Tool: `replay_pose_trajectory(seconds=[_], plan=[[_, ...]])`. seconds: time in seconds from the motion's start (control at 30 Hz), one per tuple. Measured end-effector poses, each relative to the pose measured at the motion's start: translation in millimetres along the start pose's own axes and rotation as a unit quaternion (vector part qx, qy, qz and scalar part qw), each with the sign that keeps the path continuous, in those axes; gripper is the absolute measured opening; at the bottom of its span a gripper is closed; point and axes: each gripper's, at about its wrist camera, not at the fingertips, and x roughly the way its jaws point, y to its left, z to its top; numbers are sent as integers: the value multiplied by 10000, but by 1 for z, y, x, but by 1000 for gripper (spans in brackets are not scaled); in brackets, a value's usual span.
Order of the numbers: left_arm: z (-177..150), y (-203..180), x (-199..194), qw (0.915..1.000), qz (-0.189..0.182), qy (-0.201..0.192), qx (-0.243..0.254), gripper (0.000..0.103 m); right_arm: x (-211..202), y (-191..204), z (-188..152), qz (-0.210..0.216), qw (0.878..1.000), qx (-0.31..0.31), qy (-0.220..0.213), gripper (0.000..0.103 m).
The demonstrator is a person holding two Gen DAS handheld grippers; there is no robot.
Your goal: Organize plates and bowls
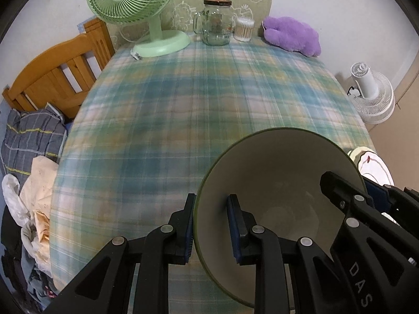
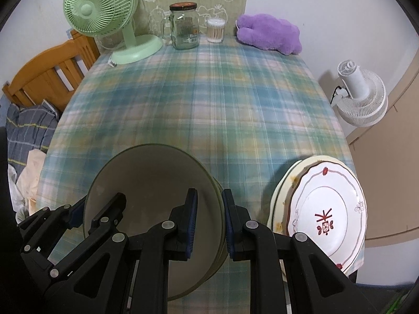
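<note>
Step in hand: a bowl (image 1: 277, 204) is judged to be in the middle of being carried or set down, gripped at opposite sides of its rim by both grippers.
Bowl: a large cream bowl with a green outer wall, seen tilted toward the cameras near the front edge of the table (image 1: 199, 99); whether it rests on the plaid cloth or is held above it cannot be told.
Left gripper (image 1: 212, 229): its fingers are clenched across the bowl's left rim, one pad outside and one inside the wall.
Right gripper (image 2: 208, 225): its fingers straddle the bowl's right rim and appear closed on it.
Plates (image 2: 327, 209): a stack lies at the right front corner of the table, a white plate with a red motif on top, just beside the bowl and apart from it.
Next move: the bowl is to be kept level between both grips, and a resting place near the plates is called for before the fingers are released.
Risk: uneven release could tip the bowl.
</note>
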Motion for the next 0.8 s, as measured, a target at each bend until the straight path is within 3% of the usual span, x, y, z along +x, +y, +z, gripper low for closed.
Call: replay_pose_trajectory(seconds=[0.17, 0.47, 0.6, 0.8], plan=[[-1, -7, 7, 9999, -61, 106, 34, 22, 3, -7, -2, -43, 10000, 40, -30, 22], [-4, -16, 7, 9993, 242, -114, 259, 23, 7, -17, -5, 115, 9996, 237, -120, 22], [-5, -16, 6, 9993, 273, -109, 247, 24, 14, -23, -9, 224, 9989, 415, 68, 22], [-8, -14, -5, 9997, -122, -33, 217, 42, 8, -30, -16, 481, 9975, 510, 72, 22]])
